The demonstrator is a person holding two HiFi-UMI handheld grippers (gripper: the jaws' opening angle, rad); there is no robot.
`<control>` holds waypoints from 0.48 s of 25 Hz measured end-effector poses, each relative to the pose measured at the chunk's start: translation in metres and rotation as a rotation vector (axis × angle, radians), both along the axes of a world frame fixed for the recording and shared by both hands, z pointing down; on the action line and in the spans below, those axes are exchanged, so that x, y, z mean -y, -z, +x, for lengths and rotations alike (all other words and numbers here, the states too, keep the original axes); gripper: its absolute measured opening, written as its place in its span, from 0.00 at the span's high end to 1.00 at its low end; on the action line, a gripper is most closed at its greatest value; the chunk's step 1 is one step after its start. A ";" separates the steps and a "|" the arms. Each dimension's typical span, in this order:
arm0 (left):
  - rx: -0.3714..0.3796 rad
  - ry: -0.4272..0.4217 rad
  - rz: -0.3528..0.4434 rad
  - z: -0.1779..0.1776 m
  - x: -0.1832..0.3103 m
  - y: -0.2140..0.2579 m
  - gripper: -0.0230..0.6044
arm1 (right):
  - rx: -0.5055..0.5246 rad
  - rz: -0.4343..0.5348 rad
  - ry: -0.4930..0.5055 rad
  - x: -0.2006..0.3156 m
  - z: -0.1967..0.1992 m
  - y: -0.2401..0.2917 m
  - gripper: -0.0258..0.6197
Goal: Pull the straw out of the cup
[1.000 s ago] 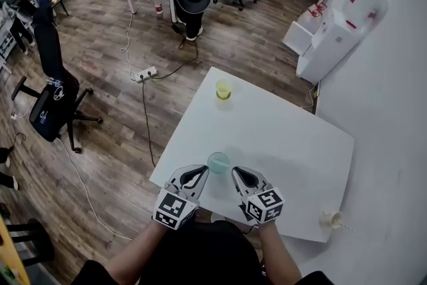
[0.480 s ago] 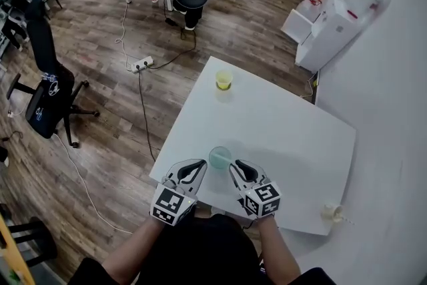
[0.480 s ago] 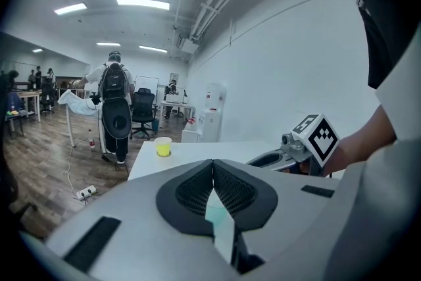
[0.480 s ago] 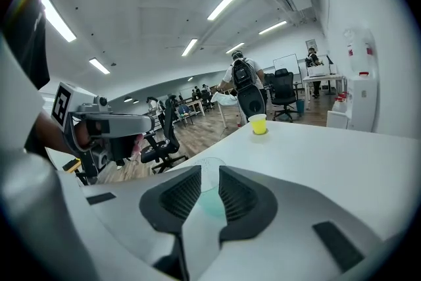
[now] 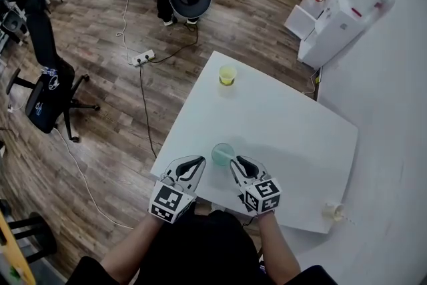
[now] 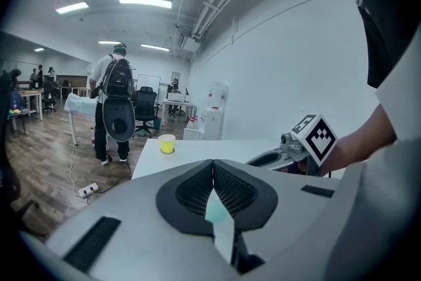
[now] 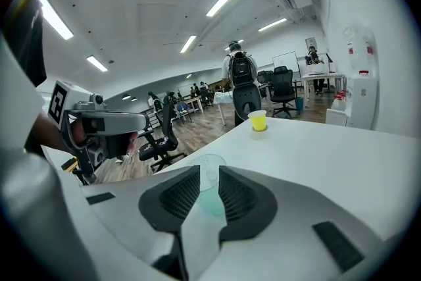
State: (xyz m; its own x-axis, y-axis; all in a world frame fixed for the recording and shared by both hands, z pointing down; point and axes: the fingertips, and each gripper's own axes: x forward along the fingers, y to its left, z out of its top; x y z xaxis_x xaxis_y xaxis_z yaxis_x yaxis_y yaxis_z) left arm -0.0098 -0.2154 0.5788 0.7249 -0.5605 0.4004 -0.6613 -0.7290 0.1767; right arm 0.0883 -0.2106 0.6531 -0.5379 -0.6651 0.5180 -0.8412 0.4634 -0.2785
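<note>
Left gripper (image 6: 212, 162): pads touching at the tips, nothing pinched. It hangs over the near table (image 5: 287, 123) edge, just left of the teal cup (image 5: 222, 153).

Teal cup: upright, translucent, near the front edge, between the two grippers. Can't make out a straw in it from any view.

Yellow cup (image 5: 227, 75): far edge, well apart, not involved.

Right gripper (image 7: 202, 171): jaws a narrow slot apart and empty. The teal cup sits just past the tips, seen through the slot, not clamped.

Cream cup (image 5: 331, 211): near-right corner, looks tipped, with a thin stick poking out. Could be the straw, too small to confirm.

Handling (judgement): the straw is light, thin-walled, slick and easy to crush. Pinch the exposed upper end with a light squeeze and pull along its axis. The cup looks empty and light, so it will ride up or tip unless the other gripper braces its wall, and that wall will flex too.

Versus 1 s ago: right tips are closer to the teal cup's rim, left tips slightly further off. The cups are where they were on the table; the head camera has shifted a little.
</note>
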 end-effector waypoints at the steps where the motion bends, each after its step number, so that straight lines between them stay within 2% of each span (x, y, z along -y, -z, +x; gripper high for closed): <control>1: 0.000 0.001 0.000 -0.001 0.000 0.000 0.94 | -0.001 -0.001 0.000 0.000 0.000 -0.001 0.82; 9: 0.004 0.011 0.005 -0.004 -0.003 -0.002 0.94 | -0.011 -0.001 -0.007 0.000 -0.001 -0.005 0.82; 12: 0.006 0.017 0.006 -0.008 -0.003 -0.002 0.94 | -0.017 -0.002 -0.014 0.000 -0.001 -0.005 0.86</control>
State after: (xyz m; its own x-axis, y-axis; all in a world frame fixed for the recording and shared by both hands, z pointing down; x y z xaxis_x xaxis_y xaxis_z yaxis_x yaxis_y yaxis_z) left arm -0.0179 -0.2120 0.5806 0.7130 -0.5750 0.4013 -0.6745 -0.7188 0.1685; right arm 0.0875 -0.2107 0.6582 -0.5193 -0.6718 0.5282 -0.8525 0.4508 -0.2647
